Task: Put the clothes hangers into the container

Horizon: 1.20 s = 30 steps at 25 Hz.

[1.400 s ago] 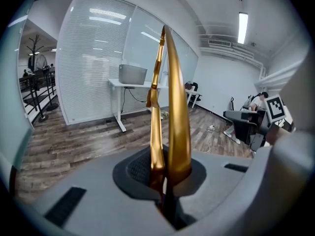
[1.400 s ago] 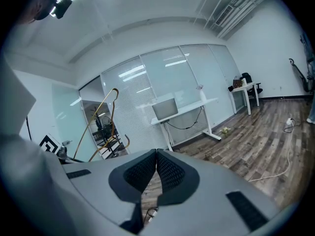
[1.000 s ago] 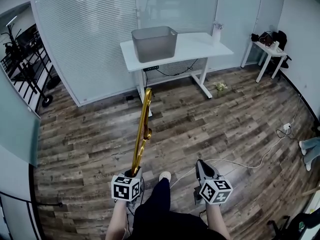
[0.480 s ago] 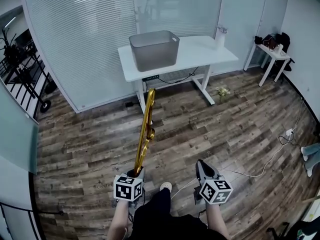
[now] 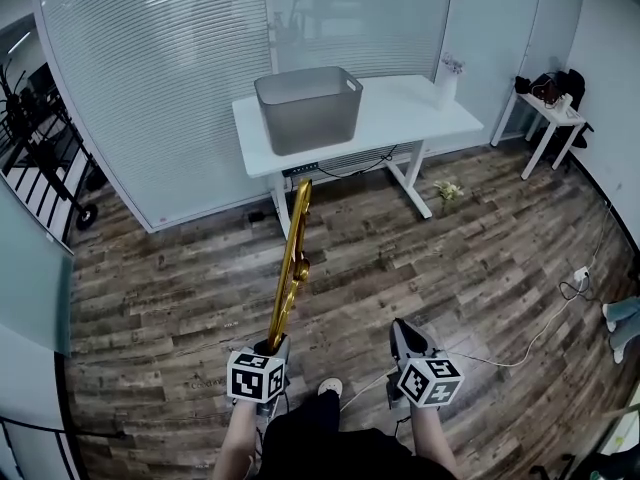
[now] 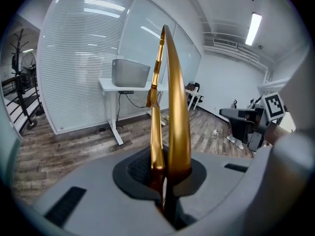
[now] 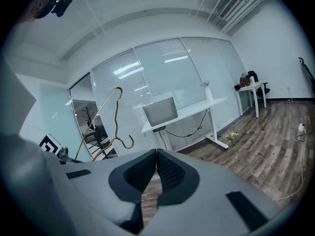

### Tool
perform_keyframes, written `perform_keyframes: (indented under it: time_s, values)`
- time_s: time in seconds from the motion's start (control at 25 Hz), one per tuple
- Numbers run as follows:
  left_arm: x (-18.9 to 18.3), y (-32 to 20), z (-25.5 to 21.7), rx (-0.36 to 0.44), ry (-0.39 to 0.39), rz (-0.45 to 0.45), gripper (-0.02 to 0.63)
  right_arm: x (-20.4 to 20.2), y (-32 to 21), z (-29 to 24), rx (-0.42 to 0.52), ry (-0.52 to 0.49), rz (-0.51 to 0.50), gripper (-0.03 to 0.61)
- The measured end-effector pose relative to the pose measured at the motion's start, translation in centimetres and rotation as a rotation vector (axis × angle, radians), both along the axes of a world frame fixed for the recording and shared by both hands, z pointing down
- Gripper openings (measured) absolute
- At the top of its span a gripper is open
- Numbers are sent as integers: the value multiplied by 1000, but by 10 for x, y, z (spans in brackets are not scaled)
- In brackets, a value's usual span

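Note:
A bundle of gold clothes hangers sticks up and forward from my left gripper, which is shut on its lower end. In the left gripper view the gold hangers rise from between the closed pads of the left gripper. The grey container stands on a white desk ahead, well beyond both grippers. My right gripper is beside the left one, shut and holding nothing; its pads meet in the right gripper view, where the hangers and the container also show.
A glass wall with blinds stands behind the desk. A white vase sits at the desk's right end. A small side table is far right, a black rack far left. A cable lies on the wood floor.
Both grippers and the camera have moved toward the desk; the desk and container look nearer and larger. The hangers stay gripped in the left gripper, and the right stays shut.

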<state>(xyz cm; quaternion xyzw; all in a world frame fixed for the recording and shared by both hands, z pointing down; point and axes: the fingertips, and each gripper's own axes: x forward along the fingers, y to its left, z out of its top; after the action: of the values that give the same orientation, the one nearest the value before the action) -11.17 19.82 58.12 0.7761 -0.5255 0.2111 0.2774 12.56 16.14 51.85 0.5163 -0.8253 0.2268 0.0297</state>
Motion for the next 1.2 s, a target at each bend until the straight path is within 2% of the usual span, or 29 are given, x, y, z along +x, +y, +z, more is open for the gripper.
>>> perform_keyframes:
  time_s: [0.6, 1.2]
  values:
    - [-3, -75, 7, -12, 6, 2, 29, -9, -79, 4, -6, 8, -18, 28]
    - [-6, -105, 14, -21, 8, 31, 29, -2, -111, 9, -6, -2, 32, 28]
